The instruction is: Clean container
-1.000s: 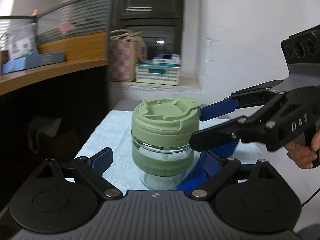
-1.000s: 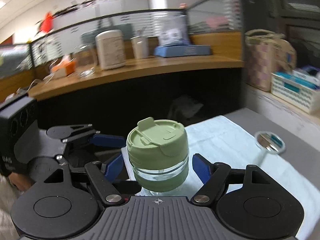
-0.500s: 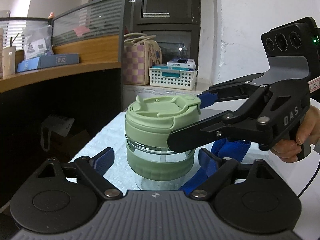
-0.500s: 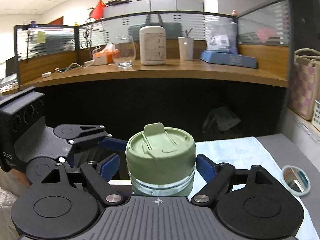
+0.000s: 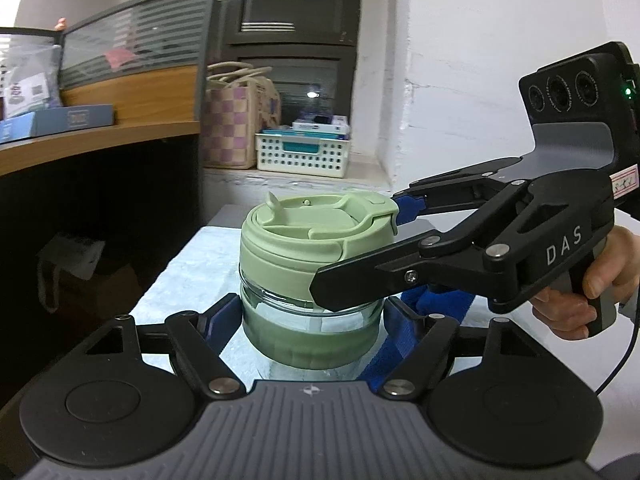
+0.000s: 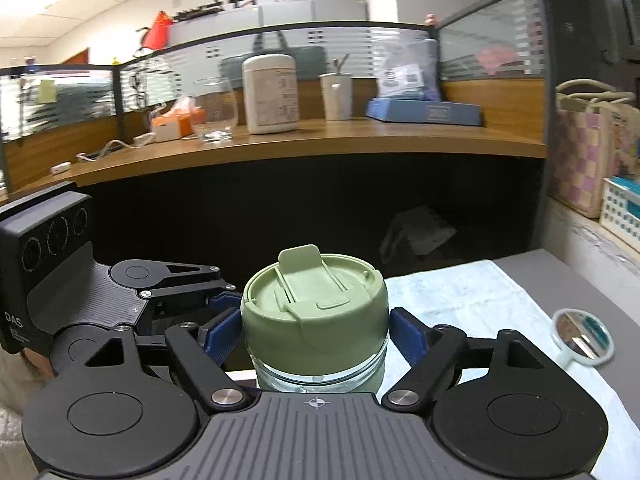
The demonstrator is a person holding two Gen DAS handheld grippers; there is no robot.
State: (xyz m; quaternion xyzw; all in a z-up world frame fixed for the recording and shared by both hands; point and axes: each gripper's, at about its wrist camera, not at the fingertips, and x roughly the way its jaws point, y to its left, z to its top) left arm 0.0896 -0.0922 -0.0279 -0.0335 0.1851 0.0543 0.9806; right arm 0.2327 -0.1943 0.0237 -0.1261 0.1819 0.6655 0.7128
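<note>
With the left gripper point(image 5: 312, 332) clamped on the glass cup point(image 5: 312, 320) and the right gripper point(image 6: 316, 334) pinching its green lid point(image 6: 316, 304), they'd best twist the lid gently while keeping the base steady.

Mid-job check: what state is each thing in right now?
Clear glass cup with green sleeve: upright on the towel, lidded.
Green silicone lid: on the cup, flip tab shut.
Left hand-held gripper: shut on the cup's sleeve.
Right hand-held gripper: jaws just closed further, pads on the lid.
White towel: spread flat.
Small round mirror: lying on the grey table.
</note>
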